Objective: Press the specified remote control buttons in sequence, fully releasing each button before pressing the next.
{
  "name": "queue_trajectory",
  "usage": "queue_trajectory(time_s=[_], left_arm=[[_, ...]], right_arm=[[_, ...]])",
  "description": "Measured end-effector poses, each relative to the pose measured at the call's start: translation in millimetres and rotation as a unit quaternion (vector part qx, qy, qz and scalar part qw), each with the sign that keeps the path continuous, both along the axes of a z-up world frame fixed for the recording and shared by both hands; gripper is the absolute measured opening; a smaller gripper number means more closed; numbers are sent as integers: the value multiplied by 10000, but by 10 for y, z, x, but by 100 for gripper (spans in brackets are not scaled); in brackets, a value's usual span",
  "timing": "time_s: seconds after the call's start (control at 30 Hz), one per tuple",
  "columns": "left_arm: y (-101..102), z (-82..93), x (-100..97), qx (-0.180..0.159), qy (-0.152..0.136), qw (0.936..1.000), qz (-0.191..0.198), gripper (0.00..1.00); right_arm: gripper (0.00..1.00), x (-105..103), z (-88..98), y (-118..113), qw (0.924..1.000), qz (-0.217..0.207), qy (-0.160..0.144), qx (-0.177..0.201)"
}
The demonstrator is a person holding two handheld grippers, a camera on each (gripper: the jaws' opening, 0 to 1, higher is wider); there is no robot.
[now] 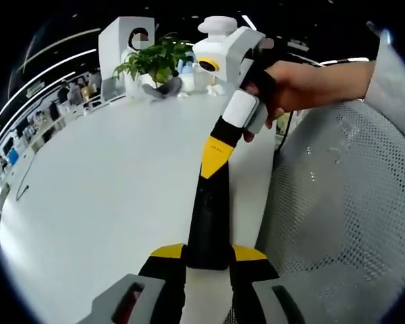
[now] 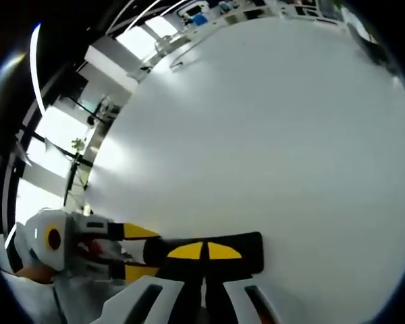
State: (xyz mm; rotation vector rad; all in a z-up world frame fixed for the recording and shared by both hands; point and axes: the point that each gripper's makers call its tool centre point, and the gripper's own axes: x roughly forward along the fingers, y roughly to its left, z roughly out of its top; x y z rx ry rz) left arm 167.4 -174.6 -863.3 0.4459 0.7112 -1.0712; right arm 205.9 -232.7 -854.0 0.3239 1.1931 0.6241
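Note:
A black remote control (image 1: 208, 223) lies lengthwise over the white table (image 1: 101, 196). My left gripper (image 1: 209, 254) is shut on its near end, a yellow-tipped jaw on each side. My right gripper (image 1: 214, 160), held by a hand, comes in from the upper right with its jaws shut together. Its yellow tip bears down on the remote's top face. In the right gripper view, the right gripper (image 2: 204, 251) sits shut on the black remote (image 2: 253, 253), and the left gripper (image 2: 139, 251) clamps the remote's left end. The buttons are hidden.
A potted plant (image 1: 155, 61) and a white box (image 1: 125, 40) stand at the table's far edge. A grey mesh chair (image 1: 344, 202) sits just past the table's right edge. Open white tabletop (image 2: 270, 135) stretches beyond the remote.

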Motion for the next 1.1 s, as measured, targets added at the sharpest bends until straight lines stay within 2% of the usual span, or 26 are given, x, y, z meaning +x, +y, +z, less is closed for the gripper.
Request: queue_trajectory(time_s=[0.03, 0.1, 0.23, 0.37, 0.53, 0.8, 0.97, 1.1], left_arm=[[0, 0, 1, -1, 4, 10000, 2, 24], [-2, 0, 3, 0, 5, 10000, 3, 24], [-4, 1, 2, -2, -8, 10000, -9, 24], [-7, 4, 5, -8, -10, 10000, -2, 24], [-8, 4, 5, -27, -16, 10000, 6, 24], [-11, 7, 2, -48, -17, 10000, 22, 24], [-8, 9, 0, -61, -8, 10000, 27, 24], [-6, 10, -3, -105, -45, 9999, -28, 24]], right_arm=[[0, 3, 3, -4, 10000, -36, 40, 26], [0, -36, 13, -18, 9995, -83, 316, 43], [0, -42, 135, 15, 9972, -292, 527, 450], [0, -75, 102, -23, 9952, -384, 784, 453], [0, -115, 68, 14, 9954, -264, 853, 361], [0, -145, 14, 7, 9969, -71, 782, 94], [0, -154, 10, 21, 9976, 48, 687, 46], [0, -135, 4, 10, 9973, -39, 718, 140]])
